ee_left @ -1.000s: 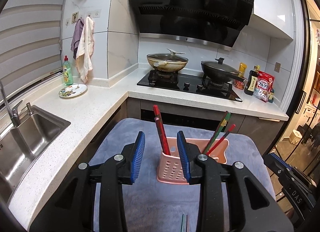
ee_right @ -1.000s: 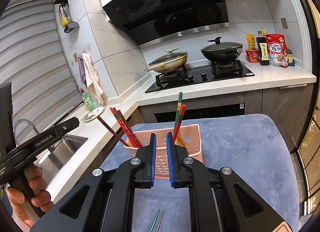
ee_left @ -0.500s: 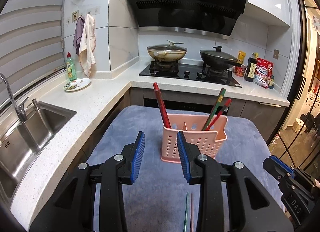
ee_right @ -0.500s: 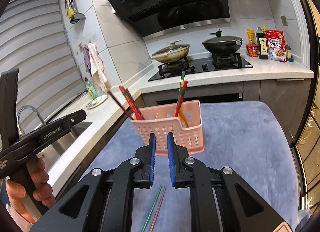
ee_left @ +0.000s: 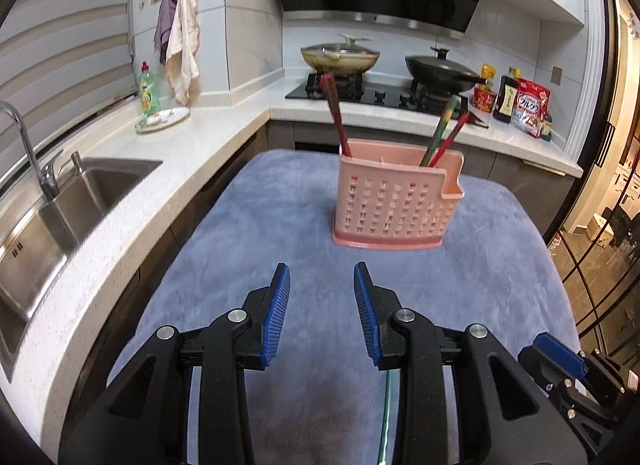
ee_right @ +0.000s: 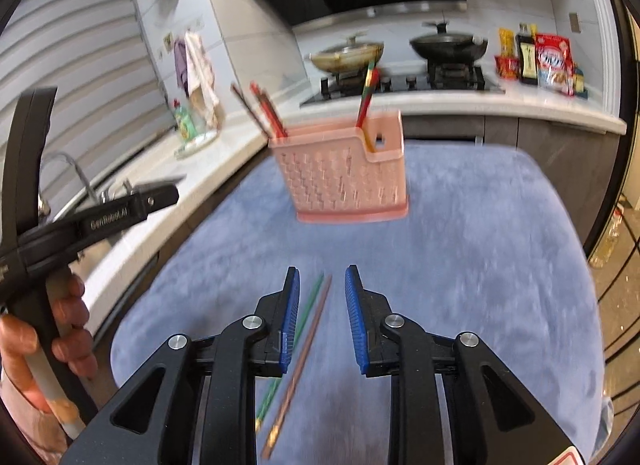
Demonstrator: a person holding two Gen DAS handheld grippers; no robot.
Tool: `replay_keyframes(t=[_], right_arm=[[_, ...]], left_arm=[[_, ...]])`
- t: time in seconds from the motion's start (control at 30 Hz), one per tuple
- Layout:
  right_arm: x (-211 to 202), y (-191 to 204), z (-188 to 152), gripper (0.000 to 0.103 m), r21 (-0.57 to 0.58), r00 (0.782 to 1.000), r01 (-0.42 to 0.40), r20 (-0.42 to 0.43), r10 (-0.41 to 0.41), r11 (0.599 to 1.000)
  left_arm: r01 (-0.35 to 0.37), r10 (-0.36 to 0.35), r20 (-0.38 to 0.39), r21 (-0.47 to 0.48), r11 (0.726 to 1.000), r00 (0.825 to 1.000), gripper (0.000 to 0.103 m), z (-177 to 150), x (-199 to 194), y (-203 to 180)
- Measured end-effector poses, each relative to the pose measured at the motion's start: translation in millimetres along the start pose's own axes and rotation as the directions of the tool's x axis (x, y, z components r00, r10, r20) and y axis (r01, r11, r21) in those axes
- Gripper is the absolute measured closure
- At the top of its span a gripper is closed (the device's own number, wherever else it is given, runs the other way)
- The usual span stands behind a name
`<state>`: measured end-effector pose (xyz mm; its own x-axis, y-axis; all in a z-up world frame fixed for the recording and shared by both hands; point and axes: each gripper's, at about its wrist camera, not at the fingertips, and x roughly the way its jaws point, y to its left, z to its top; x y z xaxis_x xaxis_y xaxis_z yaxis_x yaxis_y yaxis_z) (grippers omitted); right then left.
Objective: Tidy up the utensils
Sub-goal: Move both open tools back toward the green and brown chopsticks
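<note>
Kitchen counters wrap round a blue mat (ee_left: 280, 201) where I'm working. From my left wrist, the left gripper (ee_left: 322, 307) hovers over bare mat, fingers spread, nothing between them; the pink caddy (ee_left: 394, 205) stands ahead with chopsticks upright in it. From my right wrist, the right gripper (ee_right: 322, 305) has just been opening, its pads apart over a green chopstick (ee_right: 304, 315) and a brown chopstick (ee_right: 308, 341) lying flat side by side, the pads not pressing either.
</note>
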<state>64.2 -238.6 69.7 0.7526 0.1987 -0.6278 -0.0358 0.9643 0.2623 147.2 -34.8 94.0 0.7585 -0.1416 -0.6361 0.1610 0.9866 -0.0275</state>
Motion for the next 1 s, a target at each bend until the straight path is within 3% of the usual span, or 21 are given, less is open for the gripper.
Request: replay_keyframes(t=[0.53, 1.0], right_arm=[[29.2, 27.3, -103.8, 0.079, -0.023, 0.975, -0.043, -0.220, 0.036, 0.999], [44.2, 39.9, -126.5, 0.079, -0.033, 0.961, -0.050, -0.274, 0.039, 0.998]], left_arm=[[-0.011, 0.012, -0.154, 0.004, 1.000, 0.988, 0.068, -83.0, 7.4, 18.7], [-0.019, 0.018, -0.225, -0.003, 1.000, 0.974, 0.068, -116.6, 10.6, 25.8]])
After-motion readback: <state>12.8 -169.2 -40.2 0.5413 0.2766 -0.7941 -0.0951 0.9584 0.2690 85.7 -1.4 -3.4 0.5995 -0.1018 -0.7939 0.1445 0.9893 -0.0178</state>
